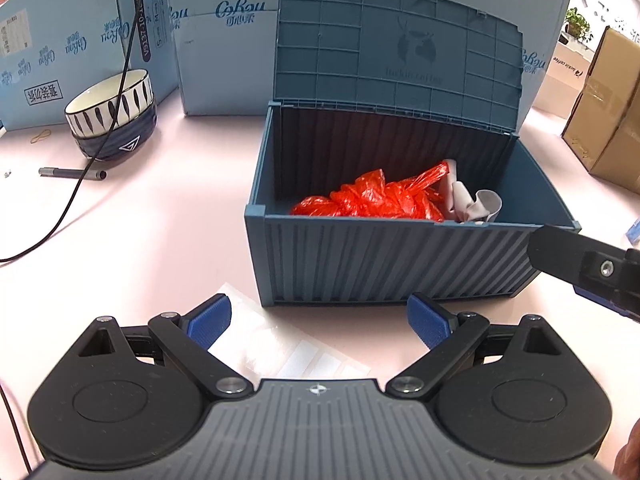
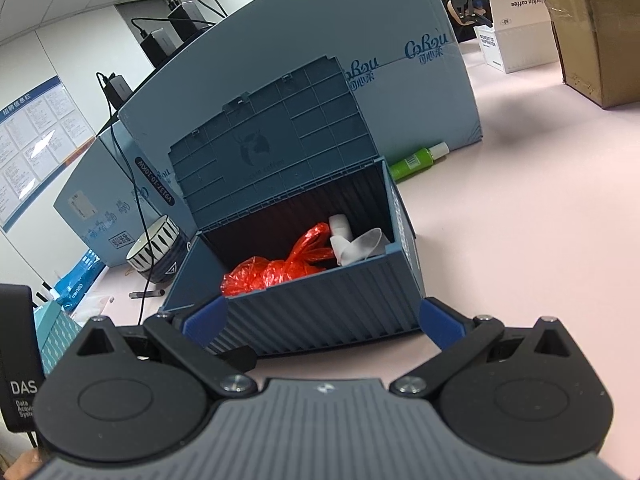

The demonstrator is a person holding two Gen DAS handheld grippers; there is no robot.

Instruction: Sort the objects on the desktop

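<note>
While both grippers hang over the pink desk w/ nothing in them, the blue storage box [image 1: 384, 256] sits just ahead of each, lid [image 1: 396, 44] propped upright at the back. Left gripper [image 1: 318, 322]: jaws spread wide, empty, w/ a sheet of white labels [image 1: 280, 344] lying on the desk between and below its blue pads [image 1: 210, 322]. Far left of it, only in the left wrist view: a rubber band [image 1: 41, 135] and a grey pen [image 1: 72, 173] flat on the desk, w/ a black cable [image 1: 68, 204] crossing over the pen. Ahead-left stands a striped bowl [image 1: 114, 110] stacked on a dark one. Straight ahead, inside the box: a crumpled red plastic bag [image 1: 372, 198], and touching its right side some white stuff [image 1: 474, 204], prob. crumpled paper or cloth, hard to tell. At the far right edge of that view, the black tip of the right gripper pokes in near the box's front right corner.

Right gripper [image 2: 322, 318]: also wide open, holding nothing, the box front between its pads. Only this view shows a green bottle [image 2: 416, 159] lying on its side ahead-right, behind the box's right end, against the big blue cartons [image 2: 320, 40]. A brown cardboard box [image 2: 596, 28] sits far ahead-right.
</note>
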